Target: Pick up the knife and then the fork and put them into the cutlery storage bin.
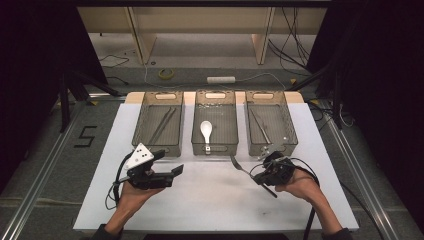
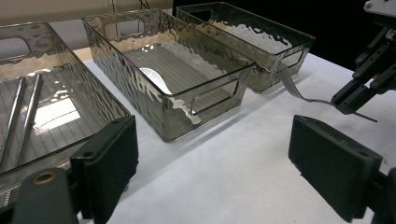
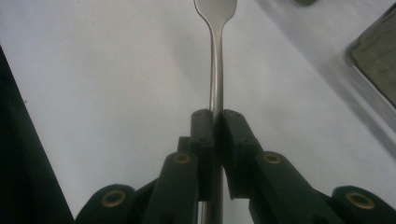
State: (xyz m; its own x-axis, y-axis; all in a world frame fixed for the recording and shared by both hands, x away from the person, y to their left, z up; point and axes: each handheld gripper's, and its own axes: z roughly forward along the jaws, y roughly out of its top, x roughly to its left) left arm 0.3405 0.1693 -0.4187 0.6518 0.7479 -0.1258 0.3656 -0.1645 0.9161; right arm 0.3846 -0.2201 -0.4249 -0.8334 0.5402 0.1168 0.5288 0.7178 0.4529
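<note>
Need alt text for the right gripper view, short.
The right hand-held gripper is shut on the handle of a metal fork, which points straight ahead over the white table. A corner of a clear bin shows at the right edge.

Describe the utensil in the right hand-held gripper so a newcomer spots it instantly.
Start at the white table sheet, in front of the three clear plastic bins. At its right side, the right hand-held gripper clamps a slim silver metal fork by the handle, head pointing toward the bins. It's the one utensil outside a bin.
</note>
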